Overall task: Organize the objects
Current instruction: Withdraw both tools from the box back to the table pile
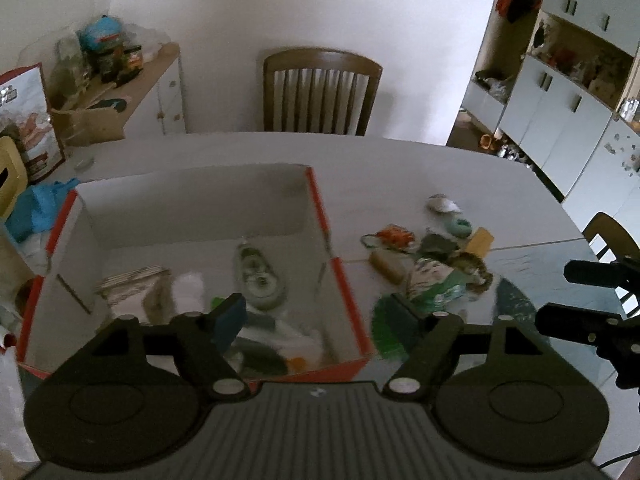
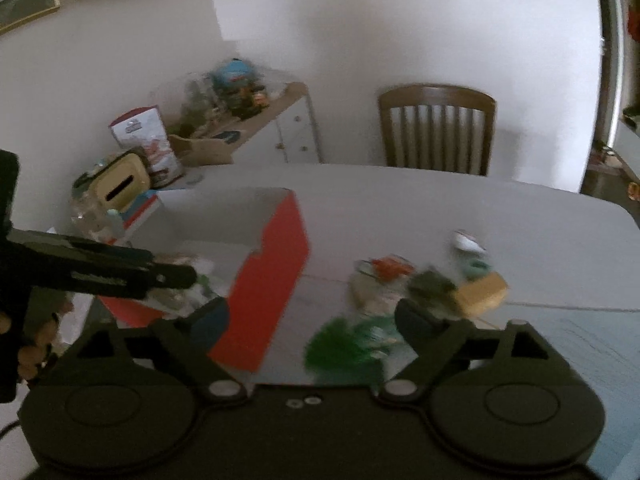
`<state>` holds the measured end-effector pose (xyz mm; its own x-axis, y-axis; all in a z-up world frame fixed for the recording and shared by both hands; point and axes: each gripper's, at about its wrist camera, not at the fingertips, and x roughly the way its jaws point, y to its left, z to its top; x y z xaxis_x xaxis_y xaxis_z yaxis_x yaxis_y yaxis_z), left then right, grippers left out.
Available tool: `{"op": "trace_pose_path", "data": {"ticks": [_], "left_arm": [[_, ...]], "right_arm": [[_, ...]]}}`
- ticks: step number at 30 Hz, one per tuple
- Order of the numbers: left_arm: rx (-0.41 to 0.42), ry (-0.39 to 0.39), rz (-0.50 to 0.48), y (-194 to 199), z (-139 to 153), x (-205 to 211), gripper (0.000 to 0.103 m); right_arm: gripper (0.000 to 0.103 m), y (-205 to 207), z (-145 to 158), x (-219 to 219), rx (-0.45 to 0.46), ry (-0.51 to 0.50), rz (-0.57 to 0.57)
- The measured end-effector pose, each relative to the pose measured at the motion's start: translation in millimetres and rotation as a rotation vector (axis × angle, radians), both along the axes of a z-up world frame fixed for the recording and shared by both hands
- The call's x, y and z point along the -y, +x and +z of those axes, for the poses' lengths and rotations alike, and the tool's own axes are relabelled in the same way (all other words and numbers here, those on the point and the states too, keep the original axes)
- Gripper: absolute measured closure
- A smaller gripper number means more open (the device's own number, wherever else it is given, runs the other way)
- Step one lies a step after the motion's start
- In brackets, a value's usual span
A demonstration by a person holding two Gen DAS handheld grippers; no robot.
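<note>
A red-and-white cardboard box [image 1: 340,276] [image 2: 276,280] stands open on the table and holds several things, among them a correction-tape dispenser [image 1: 258,276]. My left gripper [image 1: 316,316] hangs open and empty over the box's near right corner. To the box's right lies a pile of small objects: a green brush-like item [image 1: 386,332] [image 2: 340,346], an orange item [image 1: 394,236] [image 2: 390,266], a yellow block [image 1: 480,242] [image 2: 482,294]. My right gripper [image 2: 310,318] is open and empty above the green item, and shows in the left wrist view [image 1: 588,296].
The table [image 1: 380,168] is white, with a glossy dark patch [image 1: 560,256] at the near right. A wooden chair [image 1: 320,92] stands behind it. A blue cloth [image 1: 36,208], a tissue box [image 2: 120,188] and a sideboard [image 1: 152,80] with clutter are at the left.
</note>
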<state>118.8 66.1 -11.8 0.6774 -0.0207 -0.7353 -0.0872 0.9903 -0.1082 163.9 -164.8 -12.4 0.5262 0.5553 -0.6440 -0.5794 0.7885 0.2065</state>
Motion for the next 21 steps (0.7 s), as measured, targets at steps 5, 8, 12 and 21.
{"op": "trace_pose_path", "data": {"ticks": [5, 8, 12, 21], "left_arm": [[0.011, -0.004, -0.025, 5, -2, 31, 0.023], [0.016, -0.007, -0.034, 10, -6, 51, 0.023], [0.021, -0.017, -0.036, 17, -11, 75, 0.023], [-0.007, -0.011, -0.012, 42, -40, 119, 0.023]], "right_arm": [[0.006, 5, -9, 37, -0.008, -0.013, -0.044], [0.006, 11, -14, 56, -0.008, -0.035, -0.069], [0.006, 23, -17, 80, -0.012, -0.044, -0.104], [0.006, 57, -36, 122, -0.044, -0.060, -0.152]]}}
